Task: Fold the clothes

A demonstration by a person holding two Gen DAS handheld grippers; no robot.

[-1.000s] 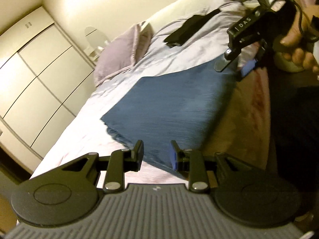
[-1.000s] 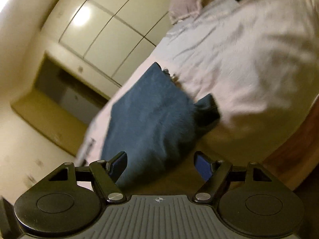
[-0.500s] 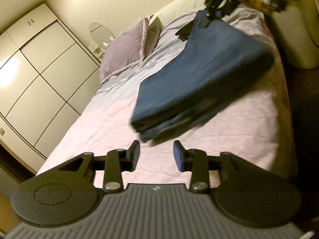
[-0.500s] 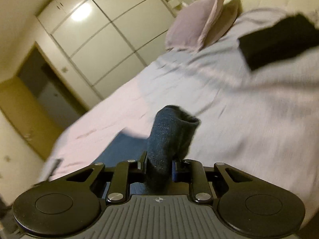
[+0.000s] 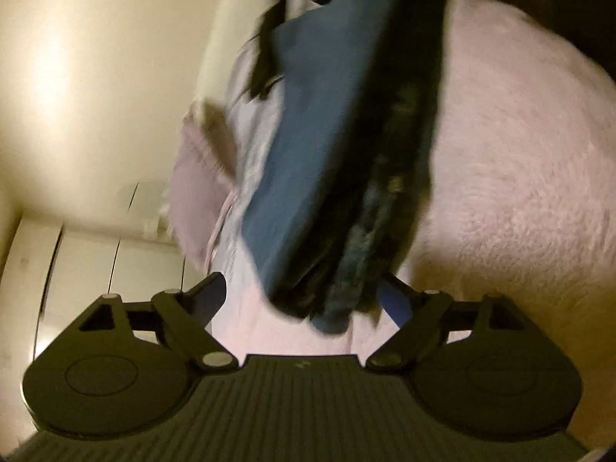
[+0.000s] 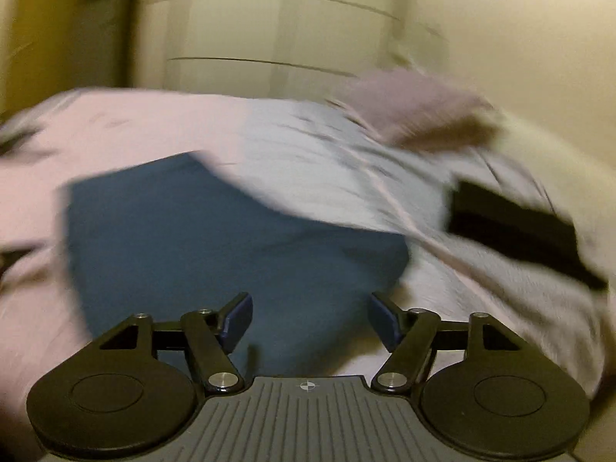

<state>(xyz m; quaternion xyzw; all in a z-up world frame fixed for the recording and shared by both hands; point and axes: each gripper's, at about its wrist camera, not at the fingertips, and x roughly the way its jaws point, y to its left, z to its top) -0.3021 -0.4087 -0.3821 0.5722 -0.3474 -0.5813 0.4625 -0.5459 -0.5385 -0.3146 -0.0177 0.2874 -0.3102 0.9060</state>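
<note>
A folded blue garment point(image 5: 327, 134) runs from the top of the left wrist view down to my left gripper point(image 5: 304, 300). Its thick, dark folded end point(image 5: 338, 308) sits between the fingers while the jaws are opening, wide apart, and the left pad stands clear of the cloth. In the right wrist view the same blue garment point(image 6: 192, 231) lies flat on the pink bedspread point(image 6: 134, 127). My right gripper point(image 6: 312, 319) hovers over its near edge, its jaws opening, and nothing is pinched between the pads. Both views are blurred by motion.
A black folded garment point(image 6: 512, 227) lies on the bed at the right, with a mauve pillow point(image 6: 415, 107) behind it. White wardrobe doors point(image 6: 288, 27) stand beyond the bed. A dark blurred shape point(image 5: 265, 57) shows near the garment's far end.
My right gripper, shut on a fold of the blue garment half a second ago, has let it go, and the garment lies on the bed. My left gripper has widened, rolled and closed in on the garment's end.
</note>
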